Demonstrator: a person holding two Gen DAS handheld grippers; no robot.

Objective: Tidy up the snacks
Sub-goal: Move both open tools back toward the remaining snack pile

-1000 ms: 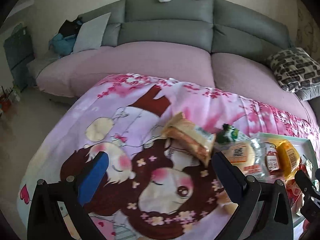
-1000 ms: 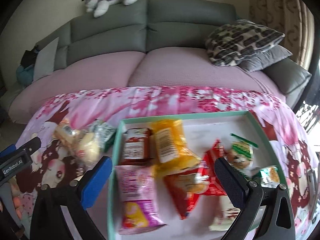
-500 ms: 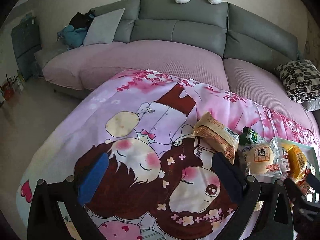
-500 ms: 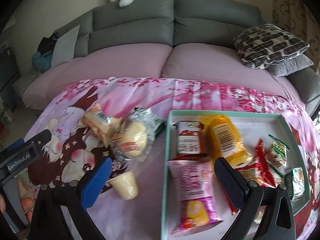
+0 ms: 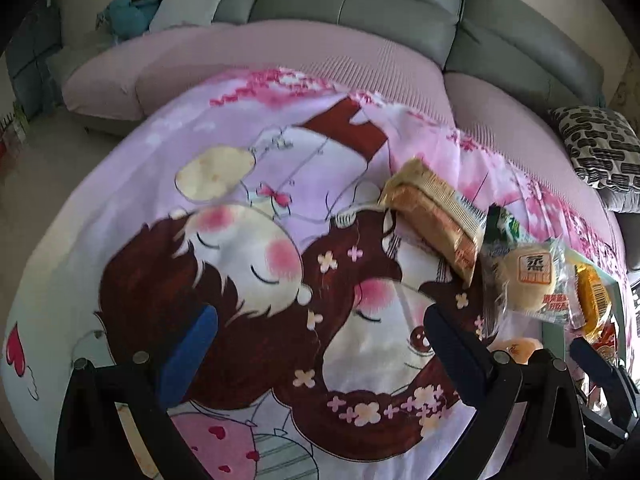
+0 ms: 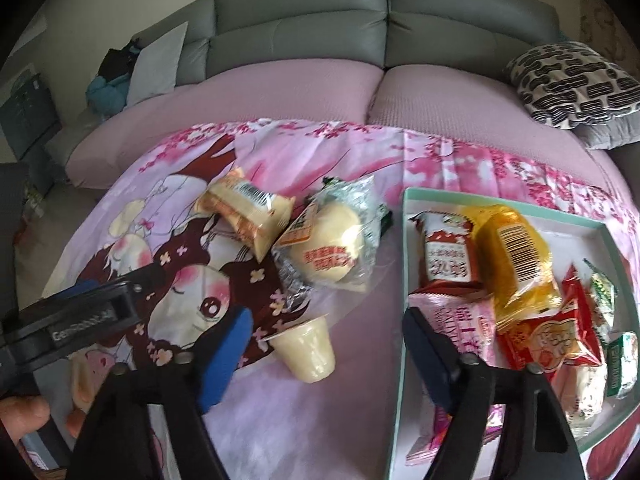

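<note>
The right gripper (image 6: 324, 356) has been closing, not yet touching the small pale pudding cup (image 6: 306, 350) left of the green-rimmed tray (image 6: 402, 264); the left gripper (image 5: 316, 354) is released.

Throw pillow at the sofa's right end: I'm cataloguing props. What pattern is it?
Black blocky dashes on white on the throw pillow; the right wrist view shows it best.

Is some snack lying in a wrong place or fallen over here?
Yes. A pale pudding cup lies tipped on its side on the blanket, outside the tray. A wrapped bun and a tan cake packet also lie loose there, while the other snacks are already in the tray.
</note>
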